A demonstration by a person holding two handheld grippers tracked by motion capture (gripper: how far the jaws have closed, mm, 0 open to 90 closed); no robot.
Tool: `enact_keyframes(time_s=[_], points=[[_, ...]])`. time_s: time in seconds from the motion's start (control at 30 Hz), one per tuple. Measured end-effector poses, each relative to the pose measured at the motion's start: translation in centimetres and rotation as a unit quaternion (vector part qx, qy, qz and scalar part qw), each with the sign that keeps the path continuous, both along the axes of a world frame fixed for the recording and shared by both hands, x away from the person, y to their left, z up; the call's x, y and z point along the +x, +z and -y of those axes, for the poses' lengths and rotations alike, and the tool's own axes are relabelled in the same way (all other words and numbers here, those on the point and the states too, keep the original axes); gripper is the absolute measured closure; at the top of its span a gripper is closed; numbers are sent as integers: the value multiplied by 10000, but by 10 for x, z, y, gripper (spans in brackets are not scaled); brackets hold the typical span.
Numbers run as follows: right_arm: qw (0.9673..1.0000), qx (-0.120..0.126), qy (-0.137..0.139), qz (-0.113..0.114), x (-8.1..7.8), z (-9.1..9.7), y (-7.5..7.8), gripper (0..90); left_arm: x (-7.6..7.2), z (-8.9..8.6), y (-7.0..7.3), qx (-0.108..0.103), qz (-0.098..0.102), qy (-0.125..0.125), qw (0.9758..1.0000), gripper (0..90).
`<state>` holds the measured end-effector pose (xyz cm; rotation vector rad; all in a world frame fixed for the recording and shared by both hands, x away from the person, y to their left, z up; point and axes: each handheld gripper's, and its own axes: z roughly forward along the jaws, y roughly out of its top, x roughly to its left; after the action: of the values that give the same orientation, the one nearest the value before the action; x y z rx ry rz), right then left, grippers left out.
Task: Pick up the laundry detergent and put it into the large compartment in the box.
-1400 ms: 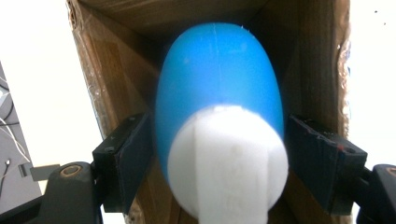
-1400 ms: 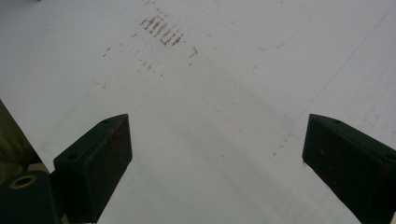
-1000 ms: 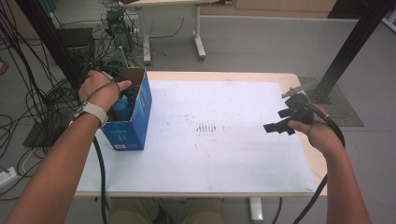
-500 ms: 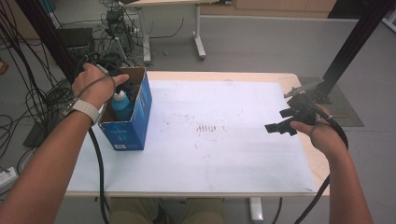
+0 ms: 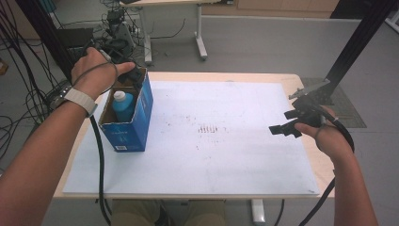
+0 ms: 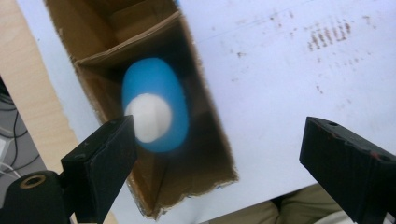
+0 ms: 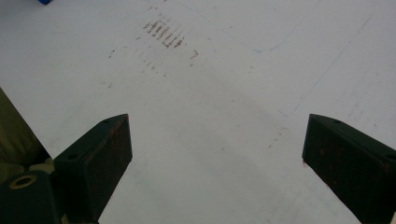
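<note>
Bottle point(image 5: 123, 105) stands upright in the open blue box point(image 5: 136, 127) at the tabletop's point(image 5: 235, 155) left edge in the high view; my left hand-held gripper point(image 5: 132, 75) hovers over it, and my right hand-held gripper point(image 5: 285, 127) hangs at the right edge. Left gripper view: jaws just opened wide, released above the white cap point(image 6: 148, 116). Right gripper view: jaws spread, nothing between them.

Bare forearms, pale grey watch strap point(image 5: 81, 100) (left wrist), black hand-held gripper point(image 5: 292, 123) bodies, trailing black cables, seemingly khaki trousers.
</note>
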<state>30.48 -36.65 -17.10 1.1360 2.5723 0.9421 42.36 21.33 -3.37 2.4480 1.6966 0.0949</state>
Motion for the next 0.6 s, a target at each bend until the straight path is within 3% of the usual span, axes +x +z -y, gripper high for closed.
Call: enact_keyframes(time_s=[0.2,0.37,0.5,0.6], points=[[10000,17,-74,9,-5,4,1,82,-1,7,14,-113,57,-178,9998,114],[9998,26,-188,-33,-10,5,3,81,-2,18,23,-136,99,-516,9985,113],[9997,32,-233,-23,-14,6,3,81,0,31,25,-114,80,-852,9963,113],[9996,36,-277,-38,-17,8,3,81,3,44,26,-67,22,-1186,9929,113]])
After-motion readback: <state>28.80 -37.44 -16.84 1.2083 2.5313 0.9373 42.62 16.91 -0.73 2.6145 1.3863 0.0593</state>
